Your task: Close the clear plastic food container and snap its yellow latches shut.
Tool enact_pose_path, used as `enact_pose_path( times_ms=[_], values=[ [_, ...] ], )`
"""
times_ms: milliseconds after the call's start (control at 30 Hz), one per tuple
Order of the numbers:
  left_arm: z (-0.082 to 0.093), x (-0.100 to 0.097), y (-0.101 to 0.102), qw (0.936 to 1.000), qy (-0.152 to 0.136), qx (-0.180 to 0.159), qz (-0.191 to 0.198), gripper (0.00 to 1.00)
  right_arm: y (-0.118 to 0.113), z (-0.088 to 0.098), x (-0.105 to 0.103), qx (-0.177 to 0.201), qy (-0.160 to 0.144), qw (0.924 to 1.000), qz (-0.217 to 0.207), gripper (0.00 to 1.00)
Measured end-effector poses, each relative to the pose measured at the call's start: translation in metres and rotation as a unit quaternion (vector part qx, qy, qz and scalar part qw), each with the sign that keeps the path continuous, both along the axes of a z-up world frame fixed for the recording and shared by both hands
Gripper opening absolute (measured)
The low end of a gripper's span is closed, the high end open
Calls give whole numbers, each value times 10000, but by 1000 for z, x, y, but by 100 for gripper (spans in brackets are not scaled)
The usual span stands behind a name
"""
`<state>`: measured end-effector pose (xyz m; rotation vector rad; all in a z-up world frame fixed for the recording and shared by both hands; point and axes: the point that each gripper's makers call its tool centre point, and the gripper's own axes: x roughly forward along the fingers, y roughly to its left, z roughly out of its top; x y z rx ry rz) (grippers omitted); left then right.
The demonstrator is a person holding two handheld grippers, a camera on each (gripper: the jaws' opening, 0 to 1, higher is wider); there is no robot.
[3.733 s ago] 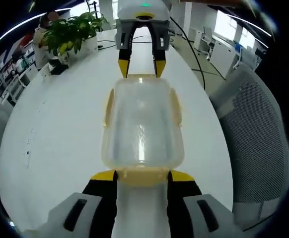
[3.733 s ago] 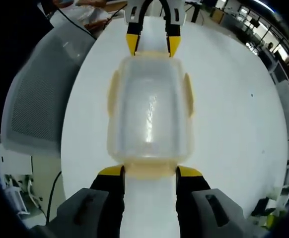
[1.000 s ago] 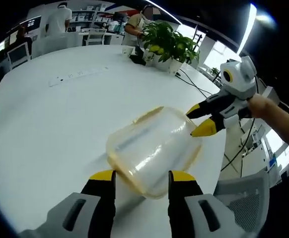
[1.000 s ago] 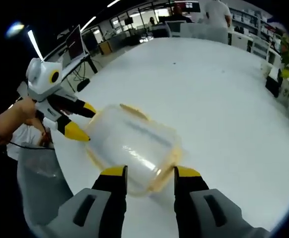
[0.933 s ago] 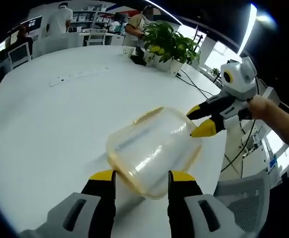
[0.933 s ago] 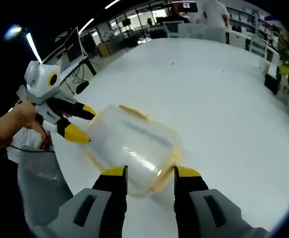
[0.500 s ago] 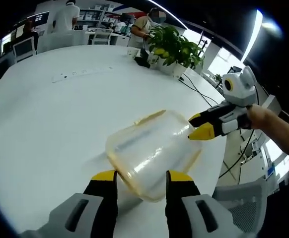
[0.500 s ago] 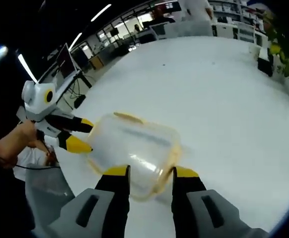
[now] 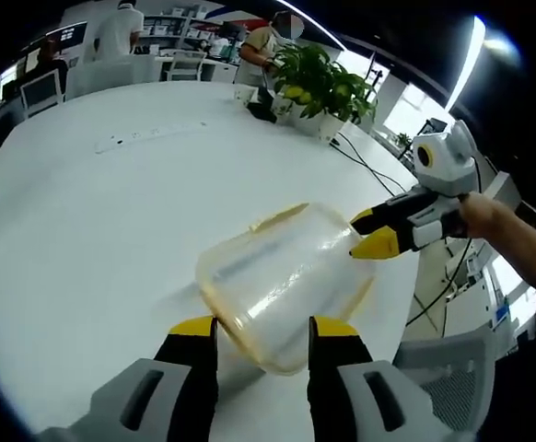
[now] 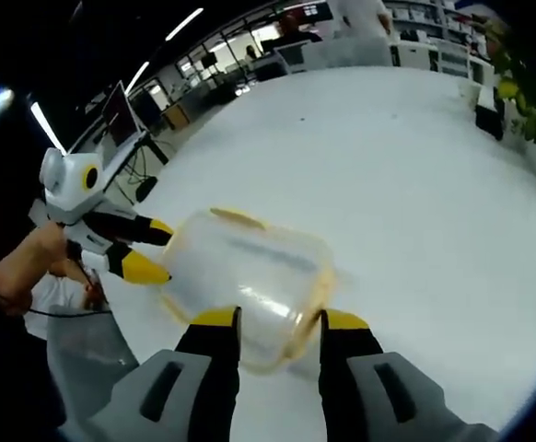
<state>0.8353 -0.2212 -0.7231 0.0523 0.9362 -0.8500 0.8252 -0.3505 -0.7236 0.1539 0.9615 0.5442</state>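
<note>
Fingers (image 9: 192, 328) of left gripper (image 9: 254, 329) spread, straddling near corner of clear container (image 9: 282, 272) on white bench (image 9: 84, 212); right gripper (image 10: 270, 319) likewise spread at opposite corner. Lid looks seated. Yellow latches (image 9: 277, 217) apparently flared, not snapped; can't tell for sure. Latching left.

No legible text anywhere.

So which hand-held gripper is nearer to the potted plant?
Right, it seems. The right hand-held gripper sits at the container's end facing the potted plant; the left hand-held gripper is at the opposite end, farther away.
</note>
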Motion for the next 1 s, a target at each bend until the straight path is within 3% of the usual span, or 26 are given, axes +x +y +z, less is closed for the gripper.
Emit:
enact_pose_path(
  times_ms=[1000],
  values=[
    [-2,-20,46,9999,85,1,84,31,43,-1,-16,-84,112,9996,257,30]
  ],
)
